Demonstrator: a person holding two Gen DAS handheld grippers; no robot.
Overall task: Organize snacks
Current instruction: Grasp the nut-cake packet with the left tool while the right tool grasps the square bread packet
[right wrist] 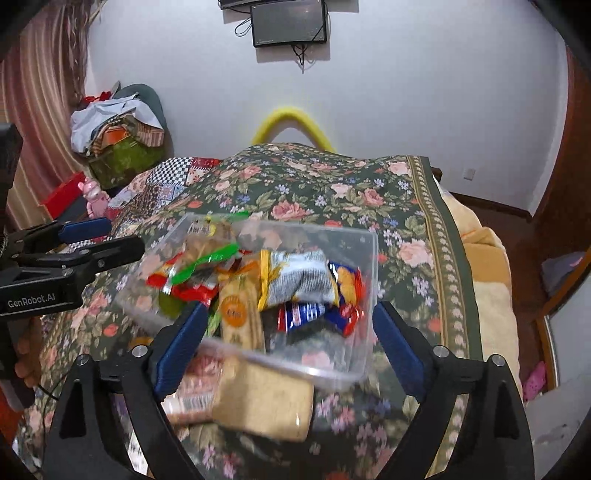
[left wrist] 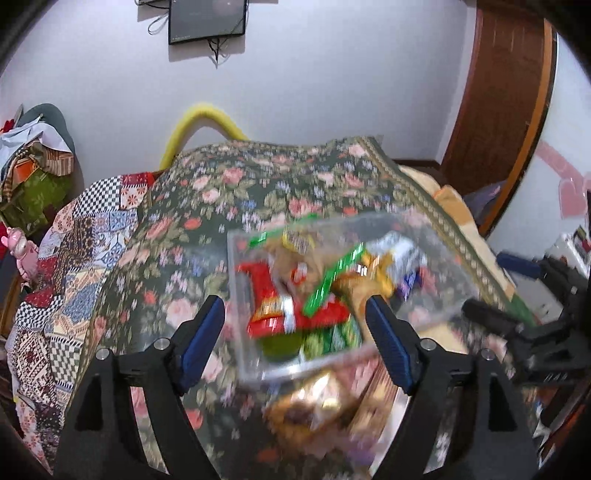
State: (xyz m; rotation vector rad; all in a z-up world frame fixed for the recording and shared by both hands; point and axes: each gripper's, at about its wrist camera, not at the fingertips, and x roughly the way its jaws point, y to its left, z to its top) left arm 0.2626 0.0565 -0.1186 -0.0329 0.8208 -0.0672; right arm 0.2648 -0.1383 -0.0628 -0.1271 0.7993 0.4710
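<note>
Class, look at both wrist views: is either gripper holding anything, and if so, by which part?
Nothing is held. The left gripper and right gripper are both open above the clear snack box, fingers touching nothing.

Wrist views angled down, sharing snack bin (left wrist: 332, 291)

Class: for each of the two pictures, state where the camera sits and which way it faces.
Left wrist: on the left tongs, facing down at the clear snack box; the right tongs show at its right.
Right wrist: on the right tongs, facing the box; the left tongs show at its left.
Shared: box, floral bedspread, wall screen.
</note>
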